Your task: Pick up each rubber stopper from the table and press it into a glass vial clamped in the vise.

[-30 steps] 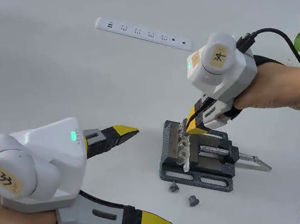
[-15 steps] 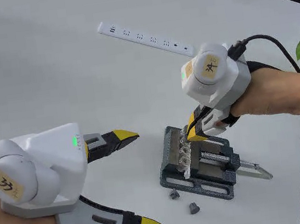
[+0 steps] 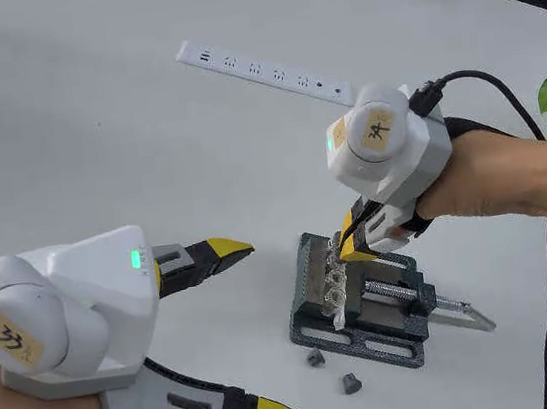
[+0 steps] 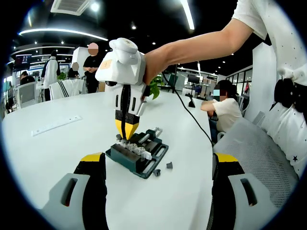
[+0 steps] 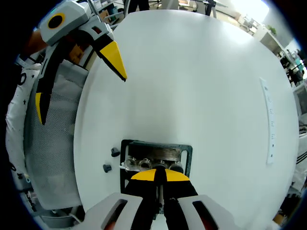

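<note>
Your right tool [image 3: 358, 245] is clenched, tips together directly over the glass vials [image 3: 335, 279] in the vise [image 3: 372, 338]; whether a stopper sits between them is hidden. Your left tool [image 3: 258, 330] hangs released at the vise's 9 o'clock. Two rubber stoppers [image 3: 315, 357] lie on the bench [image 3: 93, 137] just off its 6 o'clock. They're likely light, soft and grippy: pinch each gently across its sides. The glass is probably fragile, so press straight down.

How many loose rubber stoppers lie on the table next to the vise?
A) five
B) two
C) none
B: one stopper and a second stopper lie on the table just off the near edge of the vise.
</note>
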A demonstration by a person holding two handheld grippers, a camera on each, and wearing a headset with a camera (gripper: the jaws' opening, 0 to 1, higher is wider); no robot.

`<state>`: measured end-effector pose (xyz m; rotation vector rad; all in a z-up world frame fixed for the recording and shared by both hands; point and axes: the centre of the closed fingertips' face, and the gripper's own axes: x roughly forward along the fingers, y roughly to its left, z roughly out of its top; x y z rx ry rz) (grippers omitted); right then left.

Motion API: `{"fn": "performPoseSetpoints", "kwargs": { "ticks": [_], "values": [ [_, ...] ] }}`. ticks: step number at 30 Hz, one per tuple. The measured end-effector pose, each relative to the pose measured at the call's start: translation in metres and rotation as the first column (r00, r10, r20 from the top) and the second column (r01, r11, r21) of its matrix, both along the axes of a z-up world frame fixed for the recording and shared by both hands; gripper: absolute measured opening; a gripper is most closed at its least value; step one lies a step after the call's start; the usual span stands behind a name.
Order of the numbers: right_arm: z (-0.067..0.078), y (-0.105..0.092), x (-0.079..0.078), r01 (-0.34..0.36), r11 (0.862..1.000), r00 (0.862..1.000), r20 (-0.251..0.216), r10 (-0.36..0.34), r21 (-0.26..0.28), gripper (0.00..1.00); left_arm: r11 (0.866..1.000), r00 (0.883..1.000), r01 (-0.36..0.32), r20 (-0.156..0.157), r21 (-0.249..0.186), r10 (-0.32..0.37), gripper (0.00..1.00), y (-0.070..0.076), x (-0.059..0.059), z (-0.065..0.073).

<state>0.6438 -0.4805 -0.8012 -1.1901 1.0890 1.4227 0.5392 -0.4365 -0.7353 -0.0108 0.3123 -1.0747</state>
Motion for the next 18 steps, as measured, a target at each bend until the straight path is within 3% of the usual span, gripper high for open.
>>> {"fn": "performPoseSetpoints", "kwargs": {
  "ticks": [6, 18],
  "values": [
    [-0.0003, 0.0006, -0.0003, 0.015, 1.000, 1.000, -0.006, -0.015, 0.013, 0.00, 1.000, 1.000, 0.000, -0.001, 0.002, 0.000, 0.91, -0.0001, 0.0002, -0.0010],
    [-0.0022, 0.0010, -0.0010, -0.010, 0.999, 1.000, -0.002, 0.009, -0.037, 0.00, 1.000, 1.000, -0.005, -0.006, 0.000, 0.005, 0.91, 0.0000, 0.0029, -0.0015]
  ]
}}
